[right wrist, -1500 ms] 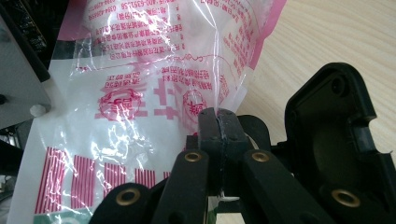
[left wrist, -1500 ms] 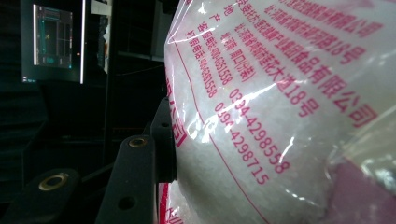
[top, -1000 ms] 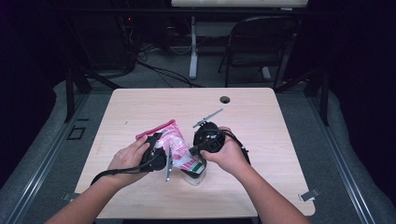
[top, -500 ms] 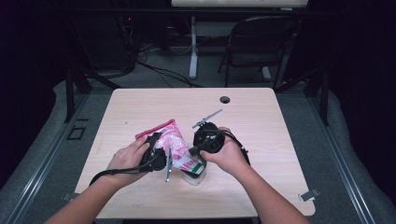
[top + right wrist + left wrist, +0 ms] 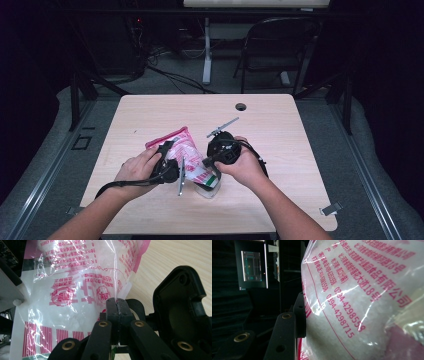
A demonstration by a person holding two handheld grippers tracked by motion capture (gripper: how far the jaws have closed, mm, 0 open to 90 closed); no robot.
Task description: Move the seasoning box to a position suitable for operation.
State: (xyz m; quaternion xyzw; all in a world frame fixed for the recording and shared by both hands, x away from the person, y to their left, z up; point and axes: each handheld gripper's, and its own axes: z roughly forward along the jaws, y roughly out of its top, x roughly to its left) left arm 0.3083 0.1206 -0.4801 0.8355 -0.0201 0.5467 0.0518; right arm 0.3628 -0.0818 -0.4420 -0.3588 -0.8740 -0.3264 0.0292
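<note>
This looks like a dim lab or recording studio. A small wooden tabletop stands on grey carpet between metal floor rails. Behind it are a folding chair, loose cables, and a lit screen in the dark.

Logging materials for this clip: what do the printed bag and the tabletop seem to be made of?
The bag looks like thin, glossy clear plastic film with pink-red print: it wrinkles, throws sharp glints, and white granular contents show through. The table looks like light wood or wood-grain laminate with a matte finish; faint grain lines show in the right gripper view, and which of the two it is stays open.
</note>
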